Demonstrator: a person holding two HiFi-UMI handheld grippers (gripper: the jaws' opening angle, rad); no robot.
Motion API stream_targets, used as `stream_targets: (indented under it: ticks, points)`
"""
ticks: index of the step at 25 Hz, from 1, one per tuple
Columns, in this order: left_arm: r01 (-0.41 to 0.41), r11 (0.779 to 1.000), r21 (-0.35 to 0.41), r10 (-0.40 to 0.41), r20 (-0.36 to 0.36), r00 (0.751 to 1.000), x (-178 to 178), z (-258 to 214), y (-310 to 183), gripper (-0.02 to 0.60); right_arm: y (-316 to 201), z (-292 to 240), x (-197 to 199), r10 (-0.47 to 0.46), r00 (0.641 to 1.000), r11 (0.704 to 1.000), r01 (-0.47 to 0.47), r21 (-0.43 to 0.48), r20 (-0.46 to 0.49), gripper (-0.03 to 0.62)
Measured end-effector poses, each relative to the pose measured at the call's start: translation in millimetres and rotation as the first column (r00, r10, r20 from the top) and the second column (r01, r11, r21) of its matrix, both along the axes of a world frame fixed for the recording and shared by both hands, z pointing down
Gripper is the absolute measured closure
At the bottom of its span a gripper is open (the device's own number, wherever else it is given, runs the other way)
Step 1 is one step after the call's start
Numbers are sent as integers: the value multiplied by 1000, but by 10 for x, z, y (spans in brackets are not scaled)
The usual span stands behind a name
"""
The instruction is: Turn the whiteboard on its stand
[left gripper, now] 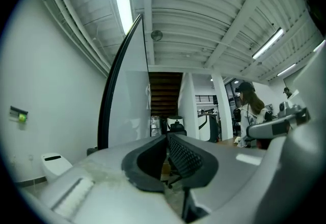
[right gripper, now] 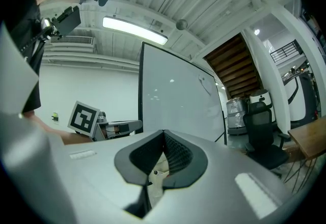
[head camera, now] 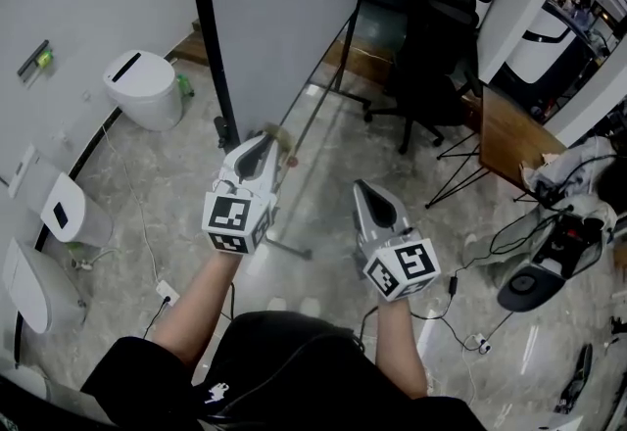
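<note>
Figure: both my grippers before the whiteboard (head camera: 284,8), which stands upright on the floor ahead, its black side post (head camera: 209,27) at left. My left gripper (head camera: 268,141) points toward the board's lower edge, jaws closed on nothing. My right gripper (head camera: 362,190) sits apart to the right, jaws likewise closed and empty. An office chair (head camera: 431,76) stands behind.

Glossy whiteboard (head camera: 284,13) in black metal frame (head camera: 209,37) above polished stone-look floor (head camera: 333,160)
</note>
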State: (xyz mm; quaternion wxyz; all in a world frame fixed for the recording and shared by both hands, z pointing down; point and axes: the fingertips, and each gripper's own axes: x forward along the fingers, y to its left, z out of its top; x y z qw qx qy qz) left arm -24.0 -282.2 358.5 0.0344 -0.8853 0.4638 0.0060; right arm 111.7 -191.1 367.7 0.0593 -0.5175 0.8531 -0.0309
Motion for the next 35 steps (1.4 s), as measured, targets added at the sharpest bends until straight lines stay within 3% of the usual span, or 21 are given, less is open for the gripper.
stream_targets:
  ticks: [19, 35]
  points:
    - [-85, 995, -51, 85, -9, 996, 273, 227, 125, 578, 2, 26, 124, 54, 998, 998, -54, -9, -31, 586]
    - [-70, 996, -54, 70, -4, 998, 259, 221, 48, 578, -93, 46, 96, 43, 998, 999, -44, -12, -42, 586]
